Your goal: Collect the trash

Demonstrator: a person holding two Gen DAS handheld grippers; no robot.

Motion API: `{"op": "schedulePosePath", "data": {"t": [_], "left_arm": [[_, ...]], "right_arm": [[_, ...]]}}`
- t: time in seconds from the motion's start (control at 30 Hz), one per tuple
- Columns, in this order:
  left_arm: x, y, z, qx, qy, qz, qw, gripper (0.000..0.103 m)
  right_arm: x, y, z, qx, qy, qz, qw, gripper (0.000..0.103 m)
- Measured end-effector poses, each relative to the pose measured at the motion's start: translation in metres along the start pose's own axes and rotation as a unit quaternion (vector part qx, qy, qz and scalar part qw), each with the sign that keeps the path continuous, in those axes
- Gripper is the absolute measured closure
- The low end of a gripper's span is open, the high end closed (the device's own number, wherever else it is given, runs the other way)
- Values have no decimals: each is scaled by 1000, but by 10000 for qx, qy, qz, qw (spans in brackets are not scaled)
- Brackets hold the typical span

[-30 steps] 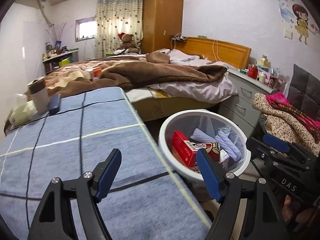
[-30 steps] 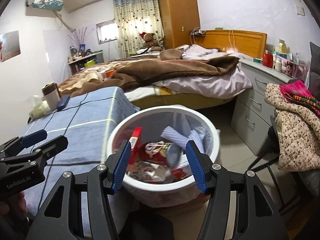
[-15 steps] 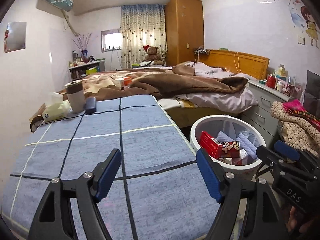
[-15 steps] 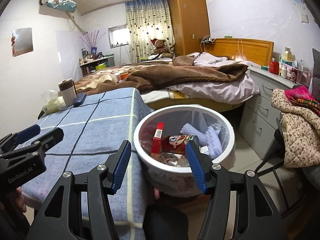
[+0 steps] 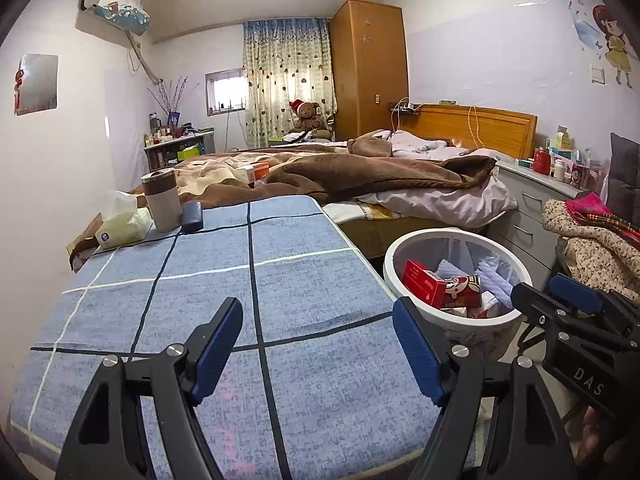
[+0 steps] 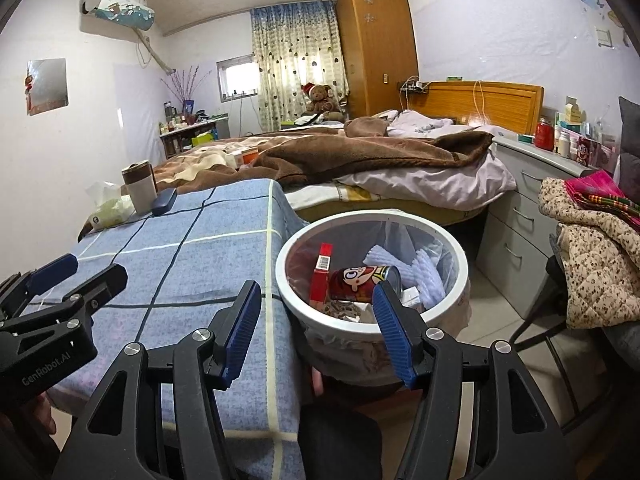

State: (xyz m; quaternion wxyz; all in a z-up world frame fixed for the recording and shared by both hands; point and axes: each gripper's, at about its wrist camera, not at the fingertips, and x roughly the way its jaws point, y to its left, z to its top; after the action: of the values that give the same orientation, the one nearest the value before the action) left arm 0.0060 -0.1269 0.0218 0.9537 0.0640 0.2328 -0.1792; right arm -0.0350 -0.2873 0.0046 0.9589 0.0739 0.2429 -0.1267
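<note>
Now both views have drawn back, showing more of the blue checked tabletop (image 5: 280,280), bare in front of the claws. Beside it, the white trash bin (image 6: 372,320) holds a red box (image 6: 320,276) and can (image 6: 364,282). Left claw (image 5: 318,346) and right claw (image 6: 316,328) gape, empty, so collecting looks nearly finished.
</note>
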Motion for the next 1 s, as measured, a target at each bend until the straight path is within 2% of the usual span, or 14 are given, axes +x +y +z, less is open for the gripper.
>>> {"op": "schedulePosePath", "data": {"t": [1.0], "left_arm": [[-9,-3,-3,-39,-22,-43,10000,24]], "right_arm": [[-6,4,1,-41,-9,-19,10000,43]]}}
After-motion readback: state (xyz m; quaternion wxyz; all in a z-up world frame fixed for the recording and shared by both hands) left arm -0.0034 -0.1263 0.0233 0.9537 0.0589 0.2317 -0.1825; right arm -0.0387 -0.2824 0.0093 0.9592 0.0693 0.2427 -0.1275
